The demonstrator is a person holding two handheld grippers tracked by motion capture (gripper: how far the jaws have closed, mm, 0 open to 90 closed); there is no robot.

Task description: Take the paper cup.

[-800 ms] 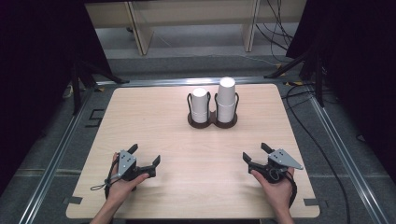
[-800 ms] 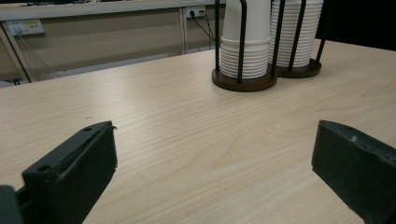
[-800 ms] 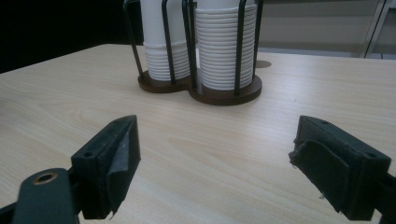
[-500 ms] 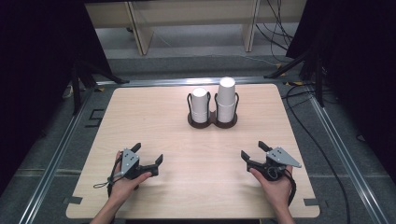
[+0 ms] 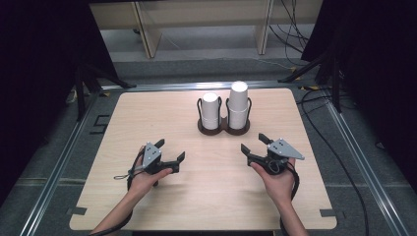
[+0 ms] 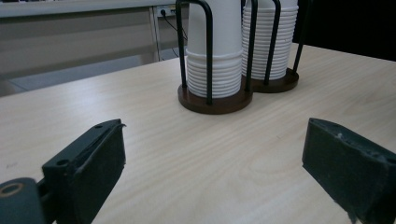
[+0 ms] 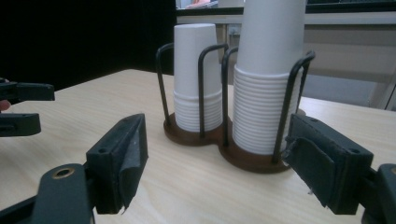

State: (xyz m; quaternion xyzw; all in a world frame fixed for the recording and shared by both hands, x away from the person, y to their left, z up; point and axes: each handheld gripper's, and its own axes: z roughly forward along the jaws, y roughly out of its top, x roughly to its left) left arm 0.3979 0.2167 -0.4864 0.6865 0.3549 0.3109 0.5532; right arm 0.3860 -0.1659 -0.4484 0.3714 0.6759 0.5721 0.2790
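While wide open, both grippers hold nothing.

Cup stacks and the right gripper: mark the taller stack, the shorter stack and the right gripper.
taller cup stack (image 5: 239,105), high view, on its white side wall.
shorter cup stack (image 5: 210,112), high view, on its white side wall.
right gripper (image 5: 254,145), high view, midway between its open fingertips.

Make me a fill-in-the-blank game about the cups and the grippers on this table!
1. The two stacks of white paper cups stand in a dark ___ holder.
2. The taller stack is on the ___ in the high view.
3. The left gripper and right gripper both have ___ jaws, holding nothing.

Missing words: wire; right; open
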